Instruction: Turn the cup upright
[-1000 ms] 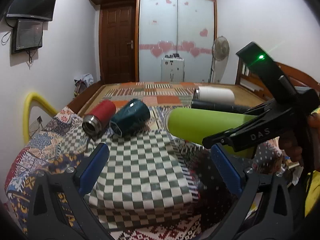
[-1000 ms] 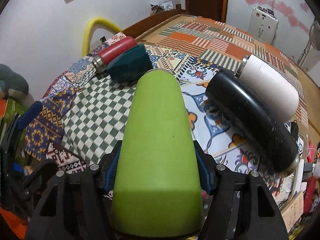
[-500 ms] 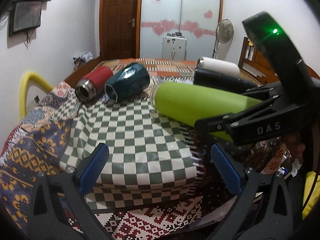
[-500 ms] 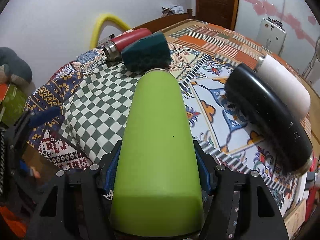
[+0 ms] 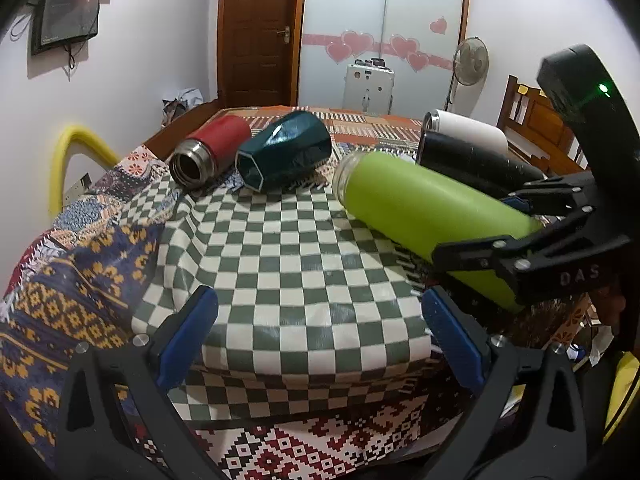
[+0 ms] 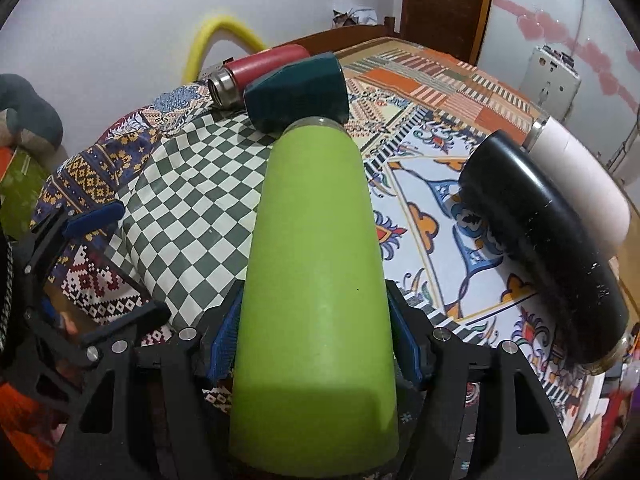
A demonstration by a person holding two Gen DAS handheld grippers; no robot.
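Note:
My right gripper (image 6: pixel 316 350) is shut on a lime green cup (image 6: pixel 316 264) near its base. The cup lies on its side, mouth pointing toward the far cups; in the left wrist view the green cup (image 5: pixel 424 212) slopes over the checked cloth (image 5: pixel 280 264) with the right gripper (image 5: pixel 520 248) around it. My left gripper (image 5: pixel 320 328) is open and empty, low at the near edge of the cloth. A red cup (image 5: pixel 212 148) and a dark teal cup (image 5: pixel 284 152) lie on their sides at the far left.
A black cup (image 6: pixel 544 240) and a white cup (image 6: pixel 580 176) lie side by side on the right of the patterned bedspread (image 6: pixel 424 208). A yellow tube (image 5: pixel 68 160) arches at the left wall. A door, wardrobe and fan stand behind the bed.
The left gripper's view has dropped and closed in on the cloth. The right gripper still grips the green cup, which has shifted slightly farther over the cloth toward the teal cup.

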